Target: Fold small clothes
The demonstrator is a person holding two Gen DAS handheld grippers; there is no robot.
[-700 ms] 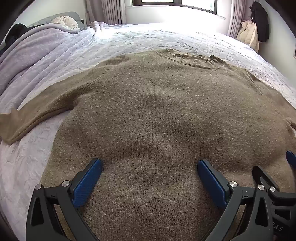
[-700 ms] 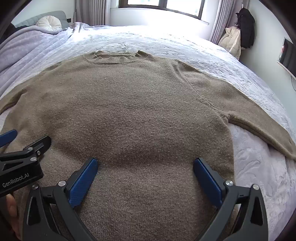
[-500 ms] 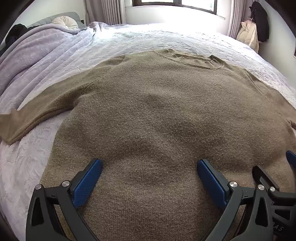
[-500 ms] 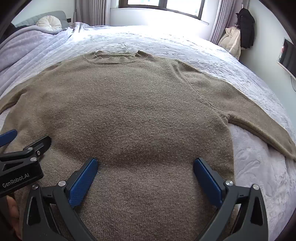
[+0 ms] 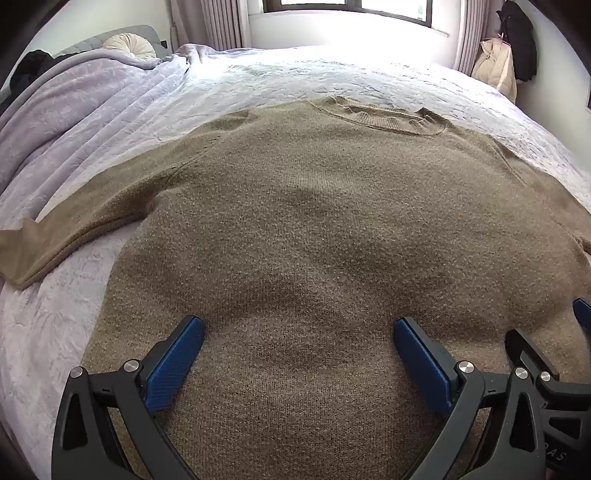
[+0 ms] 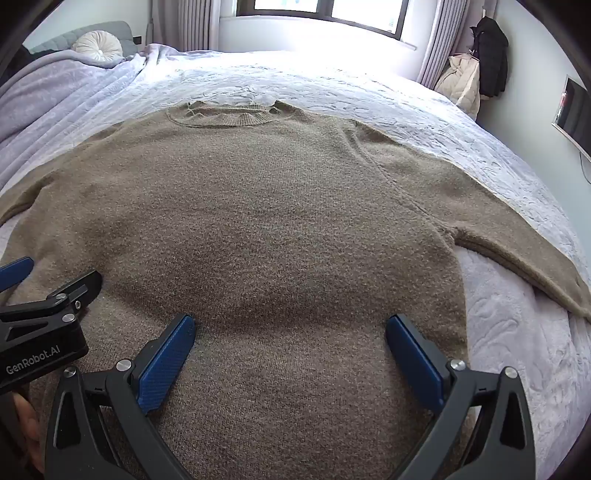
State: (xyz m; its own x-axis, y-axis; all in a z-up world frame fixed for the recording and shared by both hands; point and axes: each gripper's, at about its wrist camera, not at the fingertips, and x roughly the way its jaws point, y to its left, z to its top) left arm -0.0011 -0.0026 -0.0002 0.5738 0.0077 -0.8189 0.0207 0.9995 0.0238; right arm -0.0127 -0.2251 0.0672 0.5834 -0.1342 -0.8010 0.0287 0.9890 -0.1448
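Left claw (image 5: 298,334) is gaping fully wide, holding nothing, hovering over the lower centre of the brown sweater (image 5: 332,221). Right claw (image 6: 290,330) is doing likewise. Sweater is lying flat, sleeves spread, filling mid-frame on the white-quilted bed (image 6: 369,85), collar toward the window (image 6: 321,11).

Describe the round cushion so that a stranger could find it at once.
Start at the big bed with the brown sweater spread flat. At its far left corner, before the grey headboard, lies the round cushion: cream, pleated, buttoned in the middle, unlike the lilac blanket beside it.
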